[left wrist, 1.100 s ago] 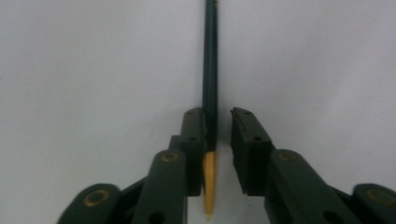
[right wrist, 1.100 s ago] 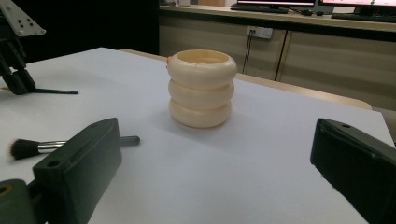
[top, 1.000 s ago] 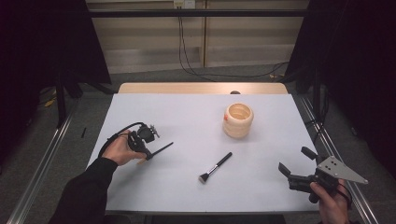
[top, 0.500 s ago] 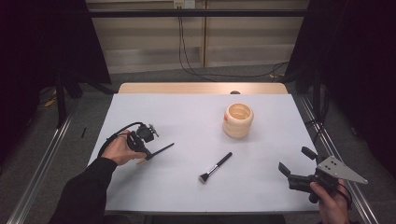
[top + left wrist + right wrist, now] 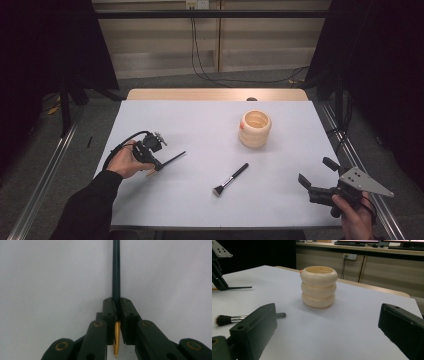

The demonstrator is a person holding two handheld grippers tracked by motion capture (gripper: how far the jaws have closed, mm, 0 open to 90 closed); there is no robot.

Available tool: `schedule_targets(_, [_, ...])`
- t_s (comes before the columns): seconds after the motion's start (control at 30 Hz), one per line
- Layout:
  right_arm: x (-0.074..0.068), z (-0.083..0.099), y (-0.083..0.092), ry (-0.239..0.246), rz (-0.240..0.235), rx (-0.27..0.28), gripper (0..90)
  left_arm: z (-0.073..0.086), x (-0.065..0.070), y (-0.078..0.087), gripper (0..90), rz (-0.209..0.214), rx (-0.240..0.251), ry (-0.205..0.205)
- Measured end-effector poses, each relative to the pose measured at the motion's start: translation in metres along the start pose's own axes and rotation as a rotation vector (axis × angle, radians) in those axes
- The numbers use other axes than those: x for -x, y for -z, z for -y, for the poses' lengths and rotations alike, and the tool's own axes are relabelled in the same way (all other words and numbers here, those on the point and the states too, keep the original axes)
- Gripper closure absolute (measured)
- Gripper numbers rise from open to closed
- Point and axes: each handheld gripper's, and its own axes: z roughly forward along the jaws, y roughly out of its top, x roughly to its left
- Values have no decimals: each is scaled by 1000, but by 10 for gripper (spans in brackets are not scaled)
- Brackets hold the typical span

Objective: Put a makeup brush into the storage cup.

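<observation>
From the high view, almost nothing has changed from a second ago. The left gripper (image 5: 160,164) sits at the same spot on the left side of the white table (image 5: 200,120). It has the same thin dark stick (image 5: 175,157) in it, and the stick points toward the middle of the table. The right gripper (image 5: 315,170) waits near the right front corner, jaws spread wide, holding nothing. The small brush (image 5: 231,179) lies flat between the two grippers, and nothing touches it. The cream ring cup (image 5: 255,129) stands farther back, well apart from both grippers. So both hands have paused, and no thing has been moved.

In the left gripper view, the left gripper (image 5: 117,302) has its jaws pressed tight on the thin dark stick (image 5: 116,270). The stick goes straight ahead over the white table. Its gold end (image 5: 116,340) pokes out behind the pads. It may be a thin brush or a pen; I cannot tell which from here.

In the right gripper view, the right gripper (image 5: 328,310) has its jaws far apart with nothing between them. The ring cup (image 5: 319,287) stands upright ahead of it. The small brush (image 5: 234,319) lies at the left, and the left gripper (image 5: 219,282) with its stick (image 5: 239,287) is farther off.

I think the stick is held well and is ready to be carried, maybe to the cup. That move has not begun.
</observation>
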Motion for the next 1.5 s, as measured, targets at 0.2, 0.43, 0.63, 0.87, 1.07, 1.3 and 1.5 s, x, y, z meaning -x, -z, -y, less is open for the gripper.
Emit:
schedule_targets(0.2, [0, 0, 0, -6, 11, 0, 18, -1, 1, 2, 834, 7, 20, 7])
schedule_targets(0.43, [0, 0, 0, -1, 7, 3, 18, 2, 1, 9, 834, 9, 86, 35])
schedule_targets(0.63, [0, 0, 0, -4, 9, 1, 18, 2, 5, 17, 834, 16, 161, 43])
schedule_targets(0.87, [0, 0, 1, -6, 10, 0, 18, 4, 8, 24, 835, 0, 275, 71])
schedule_targets(1.07, [0, 0, 1, -5, 5, 2, 18, 7, 10, 27, 835, -21, 346, 80])
schedule_targets(1.3, [0, 0, 1, -7, 9, 3, 18, 12, 12, 36, 835, -49, 491, 110])
schedule_targets(1.5, [1, 0, 1, -3, 3, 3, 18, 16, 18, 46, 834, -51, 591, 112])
